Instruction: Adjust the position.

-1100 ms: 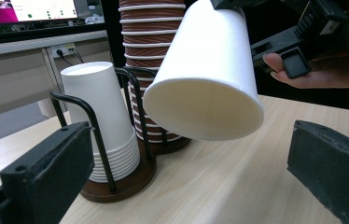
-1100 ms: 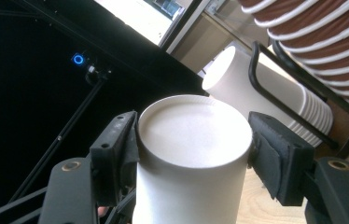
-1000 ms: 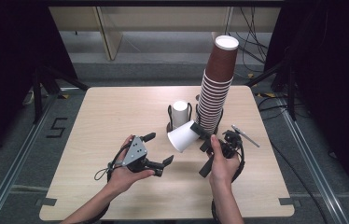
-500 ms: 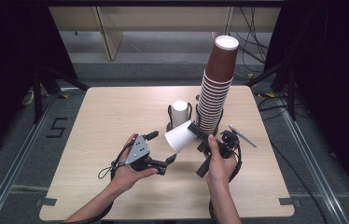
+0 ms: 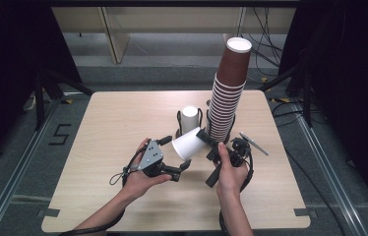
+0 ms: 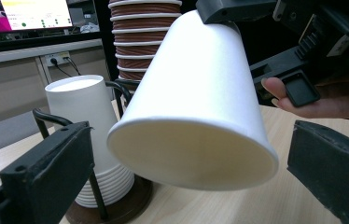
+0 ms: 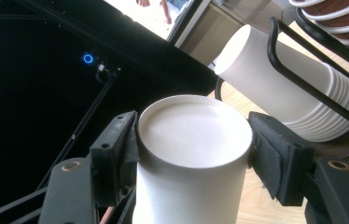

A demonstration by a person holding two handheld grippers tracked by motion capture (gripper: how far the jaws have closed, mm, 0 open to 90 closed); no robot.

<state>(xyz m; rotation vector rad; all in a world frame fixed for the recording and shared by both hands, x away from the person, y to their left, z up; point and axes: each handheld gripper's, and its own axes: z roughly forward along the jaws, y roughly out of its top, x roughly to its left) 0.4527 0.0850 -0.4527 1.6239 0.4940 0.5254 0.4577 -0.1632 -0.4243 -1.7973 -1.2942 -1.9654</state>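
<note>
A white paper cup (image 5: 187, 144) lies tilted in the air, mouth toward the left. My right gripper (image 5: 203, 139) is shut on it near its base; in the right gripper view both pads press the white cup (image 7: 193, 154) of my right gripper (image 7: 193, 140). My left gripper (image 5: 173, 155) stands open at the cup's mouth. In the left gripper view the cup's rim (image 6: 191, 158) sits between the wide jaws of my left gripper (image 6: 186, 168), touching neither. Behind stand a short stack of white cups (image 5: 189, 117) in a black wire holder and a tall stack of brown cups (image 5: 229, 93).
The stacks stand at the middle back of the wooden table (image 5: 98, 123). A thin grey stick (image 5: 254, 143) lies right of the brown stack. The white stack (image 6: 77, 121) is just behind the held cup. Dark floor and tripod legs surround the table.
My left gripper has edged slightly toward the cup's mouth. The right gripper and the cup have kept still.
</note>
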